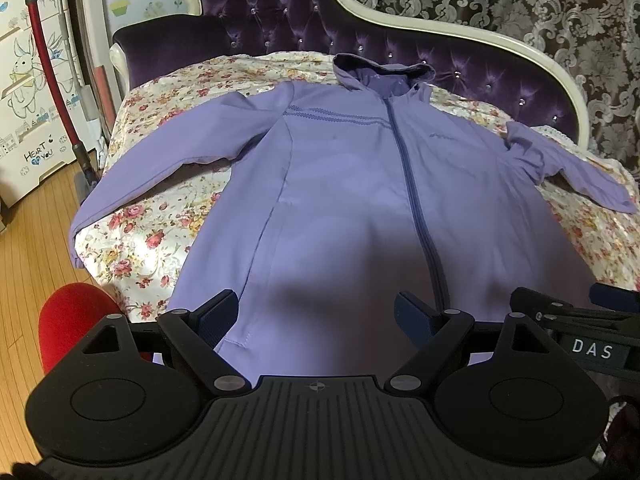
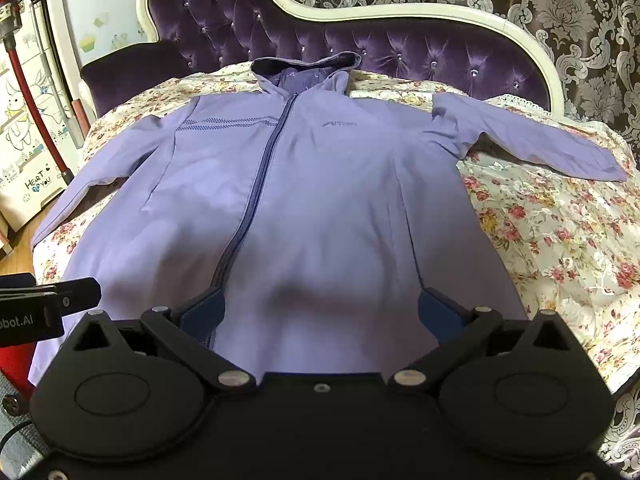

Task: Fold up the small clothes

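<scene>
Both my claws, left point(image 1: 316, 312) and right point(image 2: 320, 308), hang spread over the jacket point(image 1: 340, 184) hem. Only my left view shows the red cushion point(image 1: 76, 320) beside its left finger.

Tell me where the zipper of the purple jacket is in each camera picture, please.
Left wrist view: the zipper runs right of centre, from the hood down toward the right finger.
Right wrist view: the zipper runs left of centre, down toward the left finger.
Shared landmark: the hood.
</scene>
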Available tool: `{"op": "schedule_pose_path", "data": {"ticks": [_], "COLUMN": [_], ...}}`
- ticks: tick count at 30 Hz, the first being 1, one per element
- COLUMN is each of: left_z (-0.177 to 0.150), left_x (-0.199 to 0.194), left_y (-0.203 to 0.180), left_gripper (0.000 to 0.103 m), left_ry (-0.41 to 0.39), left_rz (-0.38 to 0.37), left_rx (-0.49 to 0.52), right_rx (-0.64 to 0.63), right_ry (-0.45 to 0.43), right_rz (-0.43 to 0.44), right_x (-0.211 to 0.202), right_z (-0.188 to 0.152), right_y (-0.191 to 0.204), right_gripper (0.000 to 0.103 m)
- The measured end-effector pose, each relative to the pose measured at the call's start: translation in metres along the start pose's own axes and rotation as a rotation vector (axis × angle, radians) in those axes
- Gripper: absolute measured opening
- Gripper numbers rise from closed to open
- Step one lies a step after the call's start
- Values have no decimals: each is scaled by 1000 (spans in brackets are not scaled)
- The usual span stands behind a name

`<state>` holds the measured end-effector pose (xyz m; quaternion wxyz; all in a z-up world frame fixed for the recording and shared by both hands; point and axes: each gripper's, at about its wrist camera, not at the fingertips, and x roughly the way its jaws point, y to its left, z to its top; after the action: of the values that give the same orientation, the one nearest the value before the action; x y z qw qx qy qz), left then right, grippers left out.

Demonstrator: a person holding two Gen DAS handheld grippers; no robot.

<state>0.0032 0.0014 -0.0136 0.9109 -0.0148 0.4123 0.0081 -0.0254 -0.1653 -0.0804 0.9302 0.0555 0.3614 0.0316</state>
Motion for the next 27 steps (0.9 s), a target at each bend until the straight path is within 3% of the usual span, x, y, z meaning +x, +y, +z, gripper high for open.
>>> {"op": "schedule_pose_path", "data": {"ticks": [27], "left_z": [22], "left_x": [20], "left_y": [-5], "left_gripper": [85], "left_ry": [29], "left_rz": [0], "left_rx": [16], "right_rx": [-22], "right_ry": [24], "right_rz": [-14], "right_x": [19], "right_z": [19], "right_y": [-2], "right_gripper": [102]}}
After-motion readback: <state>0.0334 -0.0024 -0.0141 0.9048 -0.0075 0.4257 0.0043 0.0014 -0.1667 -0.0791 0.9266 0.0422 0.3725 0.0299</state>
